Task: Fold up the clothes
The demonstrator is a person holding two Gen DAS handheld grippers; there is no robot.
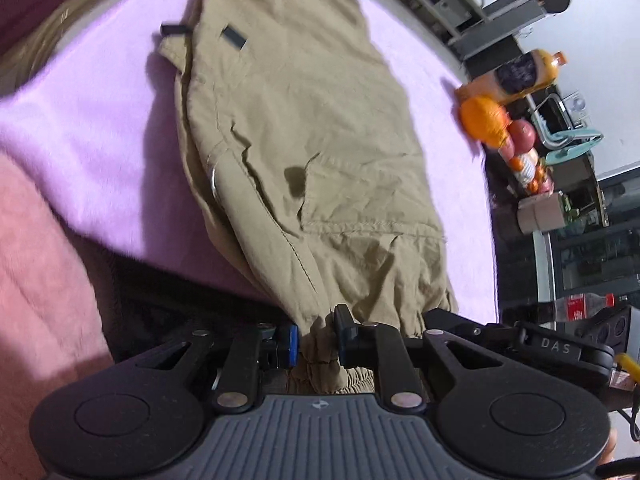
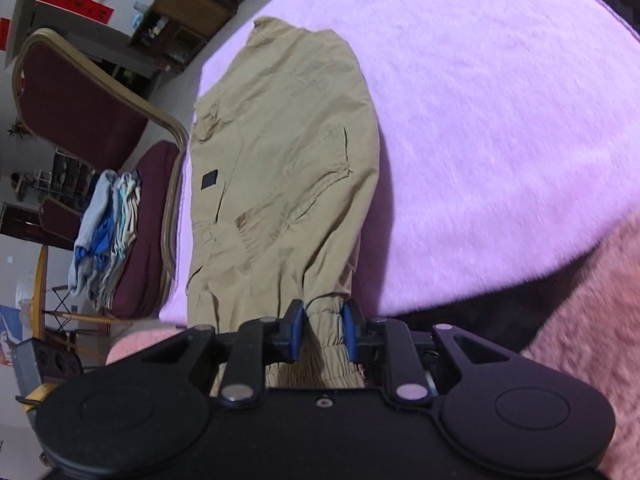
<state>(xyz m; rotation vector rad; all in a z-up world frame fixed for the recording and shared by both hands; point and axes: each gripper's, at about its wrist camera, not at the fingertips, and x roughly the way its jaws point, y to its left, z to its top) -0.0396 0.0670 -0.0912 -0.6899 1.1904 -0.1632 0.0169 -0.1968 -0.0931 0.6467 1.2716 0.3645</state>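
Khaki trousers (image 1: 304, 128) lie spread on the lilac-covered surface (image 1: 92, 128) — elastic cuffs at the near edge. Left gripper (image 1: 316, 340) clamps narrow on one cuff, right gripper (image 2: 322, 330) on the other — fabric bunched between the blue pads (image 2: 297, 332).

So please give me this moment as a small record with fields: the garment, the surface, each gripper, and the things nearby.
garment: khaki trousers, lying along the surface, elastic cuffs at the near end
surface: lilac fleece blanket
left gripper: fingers closed on one cuff
right gripper: fingers closed on a cuff
beside the blanket: orange juice bottle, orange plush toy
on the other side: maroon chair with a stack of folded clothes
fold: cuff end gripped, not yet laid over
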